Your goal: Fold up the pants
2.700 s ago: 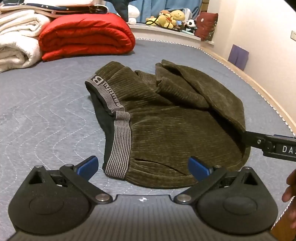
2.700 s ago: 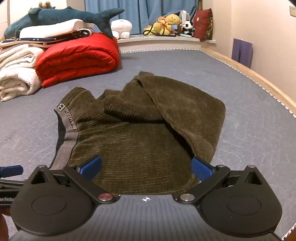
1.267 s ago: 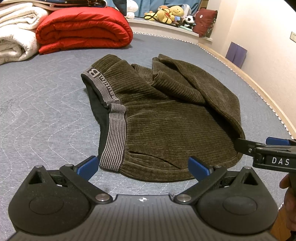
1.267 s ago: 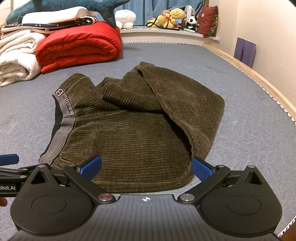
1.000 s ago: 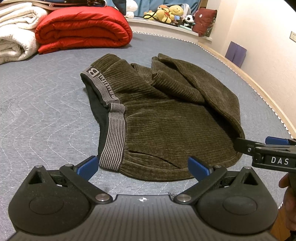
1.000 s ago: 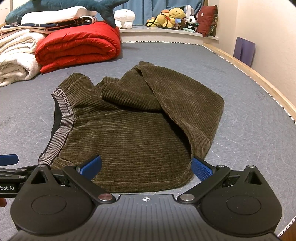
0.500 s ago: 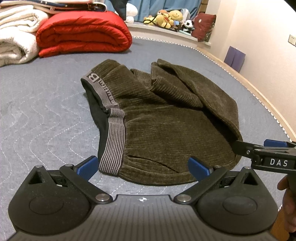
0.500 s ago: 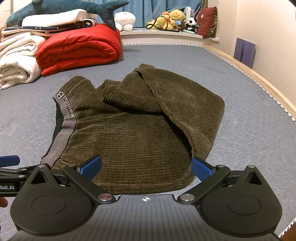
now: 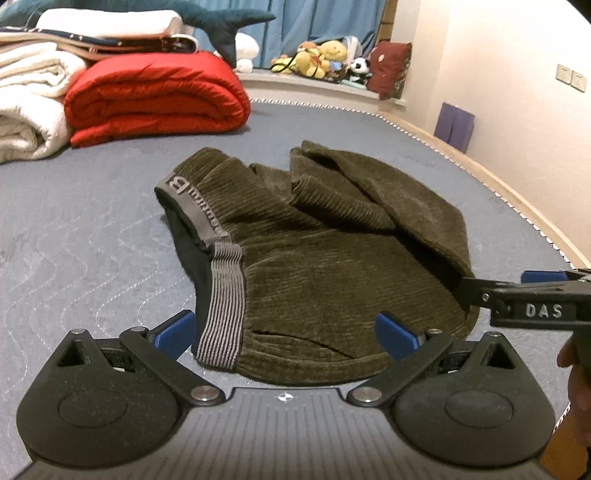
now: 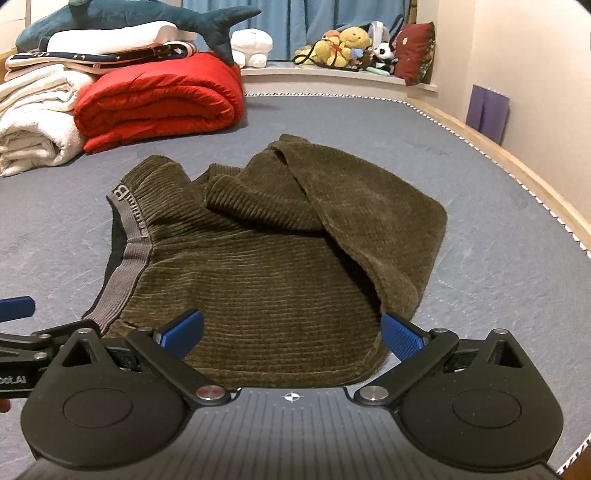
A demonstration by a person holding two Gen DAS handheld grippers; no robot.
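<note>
The pants [image 9: 325, 266], dark olive corduroy, lie in a loose heap on the grey quilted mattress [image 9: 74, 236], directly ahead of both pairs of fingers. Their near hem runs just beyond the blue fingertips in each wrist view. The grey striped waistband [image 9: 221, 295] sits ahead of the left gripper's left finger, turned open so the black lining shows. One leg is folded back over the rest, making a thick flap [image 10: 369, 206] ahead of the right gripper's right finger.

The left gripper [image 9: 284, 332] has its fingers spread wide, holding nothing, with the hem between and just past the tips. The right gripper [image 10: 291, 332] is likewise spread wide and empty, its fingers framing the hem near the folded flap. In the left wrist view the right gripper enters from the right side, its tip close by the pants' right edge; whether it touches the cloth is unclear.

Farther beyond the fingers, to the left, lie a rolled red duvet [image 10: 159, 99] and folded white blankets [image 10: 33, 122], with a plush shark [image 10: 140, 18] on top. Stuffed toys [image 10: 347, 44] line a ledge at the far end.
</note>
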